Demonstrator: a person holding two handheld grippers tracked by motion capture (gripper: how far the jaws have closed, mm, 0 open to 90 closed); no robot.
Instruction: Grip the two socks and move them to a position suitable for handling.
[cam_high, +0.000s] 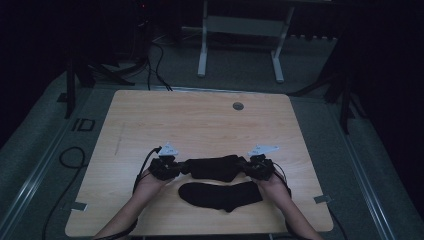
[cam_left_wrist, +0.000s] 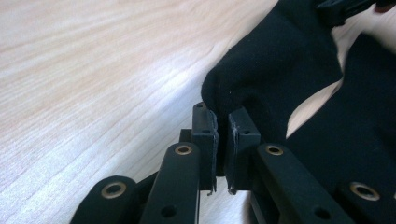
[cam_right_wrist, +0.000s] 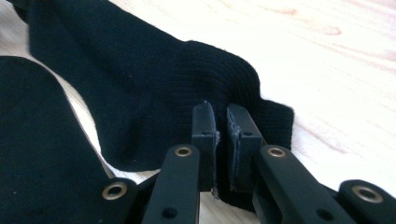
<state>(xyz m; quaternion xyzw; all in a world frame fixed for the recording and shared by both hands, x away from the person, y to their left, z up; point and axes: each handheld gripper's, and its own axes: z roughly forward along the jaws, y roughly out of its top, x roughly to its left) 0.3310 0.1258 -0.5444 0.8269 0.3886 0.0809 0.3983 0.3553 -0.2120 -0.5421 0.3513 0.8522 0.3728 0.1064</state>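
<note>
Two black socks are on the wooden table (cam_high: 200, 120). One sock (cam_high: 215, 167) (cam_left_wrist: 271, 60) (cam_right_wrist: 154, 79) stretches between my grippers, low over the table. My left gripper (cam_high: 182, 167) (cam_left_wrist: 222, 116) is shut on its rounded end. At the other end, my right gripper (cam_high: 245, 167) (cam_right_wrist: 222, 114) is shut on its ribbed cuff. The second sock (cam_high: 222, 195) (cam_left_wrist: 364, 130) (cam_right_wrist: 37, 140) lies flat just nearer the person, between the forearms, touched by neither gripper.
A round cable hole (cam_high: 238, 106) sits near the table's far edge. Small metal brackets (cam_high: 75, 206) (cam_high: 322, 199) mark the front corners. Behind the table, a white desk frame (cam_high: 240, 30) and cables (cam_high: 155, 60) are on the dark floor.
</note>
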